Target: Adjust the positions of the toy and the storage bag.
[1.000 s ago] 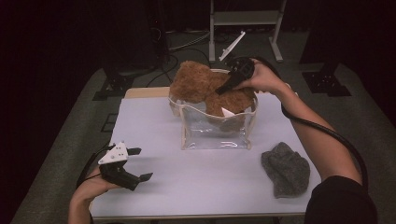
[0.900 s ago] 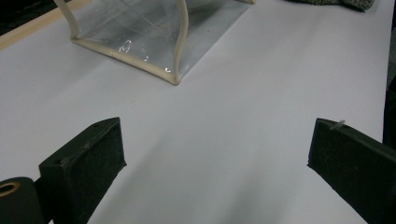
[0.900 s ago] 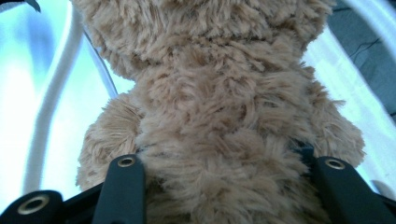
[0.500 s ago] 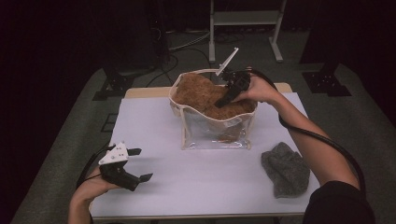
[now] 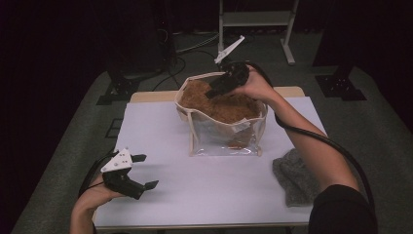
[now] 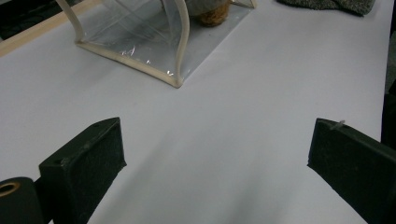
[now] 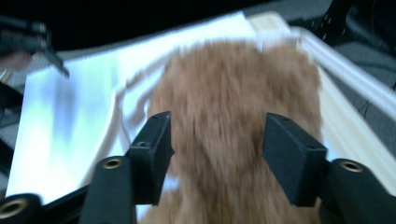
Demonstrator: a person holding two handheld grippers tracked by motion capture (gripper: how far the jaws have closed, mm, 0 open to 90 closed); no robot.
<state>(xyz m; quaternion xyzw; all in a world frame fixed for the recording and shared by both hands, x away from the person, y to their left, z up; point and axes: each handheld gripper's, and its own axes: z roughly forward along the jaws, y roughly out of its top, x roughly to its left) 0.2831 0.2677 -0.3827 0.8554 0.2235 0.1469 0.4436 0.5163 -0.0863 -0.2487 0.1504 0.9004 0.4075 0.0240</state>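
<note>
White tabletop [image 5: 214, 190] fills the lower half of the high view, smooth and matte, and at its lower left the left gripper [image 5: 142, 171] rests low over it in the person's hand, its jaws spread wide on nothing; in the left gripper view the two black foam-faced pads [image 6: 86, 161] stand far apart over bare table, which suggests it is parked out of the way while the other hand works. Lower right of the high view, a grey knitted cloth [image 5: 294, 178] lies crumpled near the table edge, apart from the bag and likely waiting its turn. At centre stands a clear plastic pouch [image 5: 224, 139] with cream piping along its seams, upright and gaping at the top, its walls glossy and creased. Stuffed into its mouth is the brown furry plush [image 5: 221, 105], shaggy and soft, bulging above the rim. The right gripper [image 5: 213, 91] reaches down onto it from the upper centre, apparently to push it deeper; its jaws have just been closing from a wider spread and sit half parted, the blurred fur lying between the pads [image 7: 154, 149] without a clear pinch
</note>
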